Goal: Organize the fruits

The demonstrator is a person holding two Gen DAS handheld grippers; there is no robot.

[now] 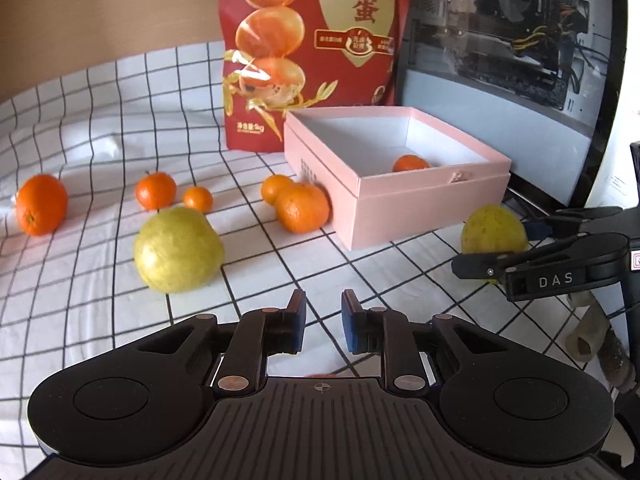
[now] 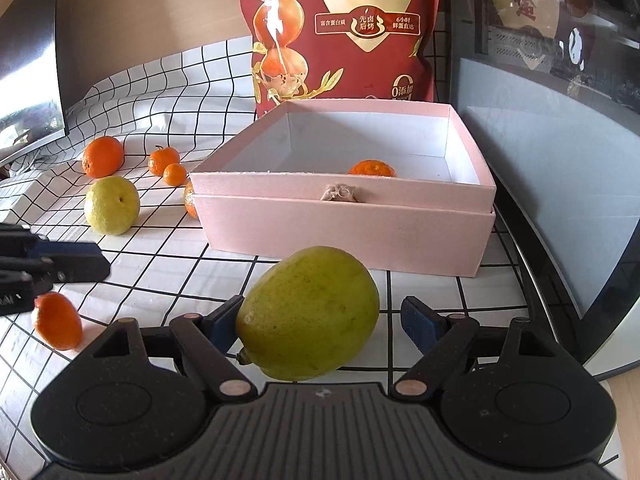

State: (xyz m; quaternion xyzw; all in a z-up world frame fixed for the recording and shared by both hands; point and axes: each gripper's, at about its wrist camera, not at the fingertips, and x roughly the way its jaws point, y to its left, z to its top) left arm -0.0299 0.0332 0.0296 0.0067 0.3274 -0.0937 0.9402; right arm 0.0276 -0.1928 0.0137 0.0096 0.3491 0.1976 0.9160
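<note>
A pink box [image 1: 420,208] [image 2: 344,228] stands open on the checked cloth with one tangerine [image 1: 410,163] [image 2: 372,169] inside. My right gripper [image 2: 320,320] is open around a yellow-green fruit [image 2: 308,314] [image 1: 494,228] lying in front of the box; the left pad touches it, the right pad stands apart. My left gripper [image 1: 323,320] is open and empty, low over the cloth. A second yellow-green fruit [image 1: 178,250] [image 2: 112,205] lies left. Several oranges and tangerines [image 1: 302,208] [image 1: 42,204] [image 2: 102,156] lie loose. One tangerine [image 2: 58,326] lies below the left gripper.
A tall red snack bag [image 1: 312,48] [image 2: 340,32] stands behind the box. A glass-sided computer case [image 1: 520,60] [image 2: 560,140] closes off the right side. A monitor edge [image 2: 28,80] stands at far left.
</note>
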